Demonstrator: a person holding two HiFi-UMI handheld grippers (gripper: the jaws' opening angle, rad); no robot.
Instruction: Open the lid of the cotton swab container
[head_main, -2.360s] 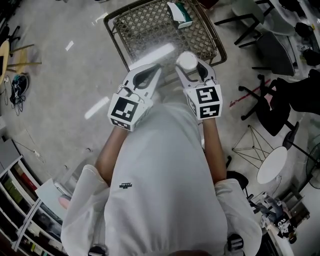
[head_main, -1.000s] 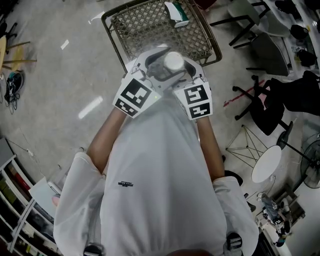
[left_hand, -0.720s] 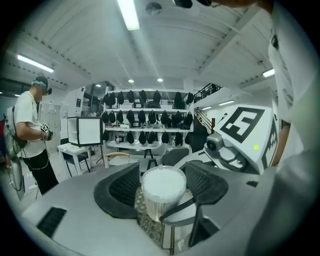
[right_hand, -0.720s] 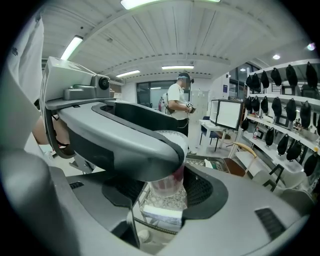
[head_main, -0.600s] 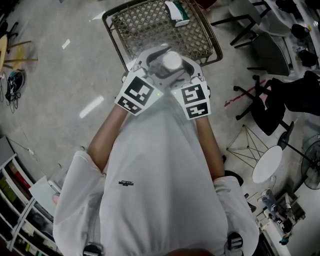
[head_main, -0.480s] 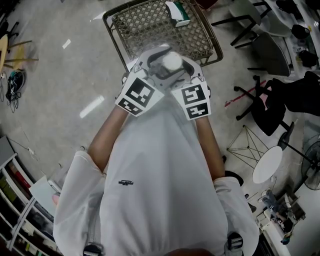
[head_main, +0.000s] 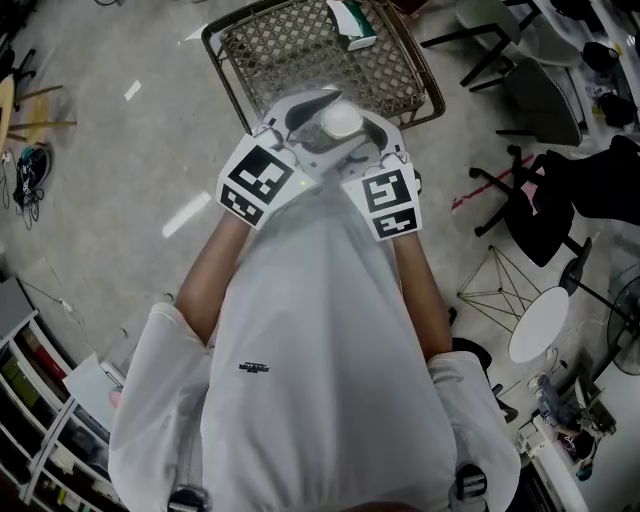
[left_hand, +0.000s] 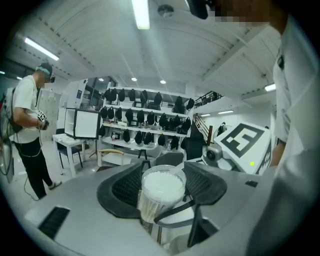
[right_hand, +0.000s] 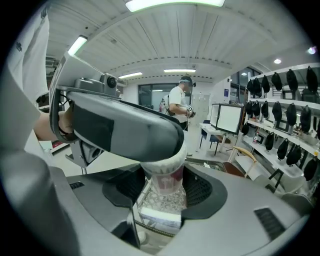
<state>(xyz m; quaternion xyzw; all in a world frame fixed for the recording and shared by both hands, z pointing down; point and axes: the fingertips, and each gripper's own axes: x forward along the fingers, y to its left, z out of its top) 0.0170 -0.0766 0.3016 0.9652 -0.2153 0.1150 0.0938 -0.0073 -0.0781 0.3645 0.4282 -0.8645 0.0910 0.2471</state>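
Note:
The cotton swab container (head_main: 342, 120) is a clear round tub with a pale top, held up in front of my chest. My right gripper (head_main: 352, 138) is shut on its body; in the right gripper view the red-labelled tub (right_hand: 167, 181) sits pinched between the right gripper's (right_hand: 162, 194) dark pads. My left gripper (head_main: 328, 115) reaches in from the left around the top. In the left gripper view the lid (left_hand: 162, 182), with white swab tips showing under it, fills the gap of the left gripper (left_hand: 162, 189). Its jaws have just been closing and the pads lie against the lid's sides.
A wire basket (head_main: 300, 60) stands on the floor ahead, holding a green-and-white box (head_main: 352, 25). Black chairs (head_main: 545, 205) and a round white stool (head_main: 540, 325) are on the right. Another person (left_hand: 27, 125) stands far off near shelves (left_hand: 145, 125).
The left gripper has come from beside the right one to sit around the container's top. Over the last second both hands stay put; the left marker cube has tilted slightly.

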